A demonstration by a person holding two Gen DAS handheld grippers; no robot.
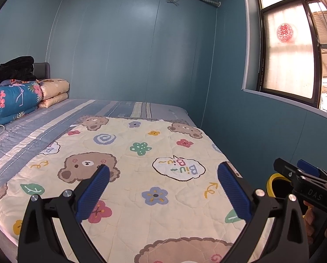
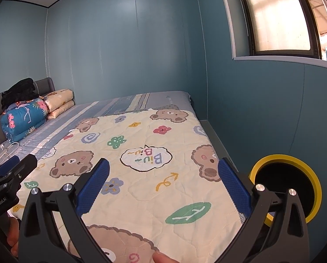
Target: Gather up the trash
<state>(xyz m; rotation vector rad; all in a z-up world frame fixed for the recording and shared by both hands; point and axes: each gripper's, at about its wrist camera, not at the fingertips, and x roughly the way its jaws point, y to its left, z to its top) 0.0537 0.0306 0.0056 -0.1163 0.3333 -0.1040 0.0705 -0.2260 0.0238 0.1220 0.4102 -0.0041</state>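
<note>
A bed (image 1: 119,114) fills the room, its near half under a cream bear quilt (image 1: 141,175). Folded bedding (image 1: 14,100) is stacked at the far left by the headboard. On the floor right of the bed, near the wall, stands a yellow-rimmed bin (image 2: 290,188), its inside dark. The left gripper (image 1: 163,188) and the right gripper (image 2: 163,186) hang over the quilt, jaws spread wide and empty. No trash shows on the quilt.
</note>
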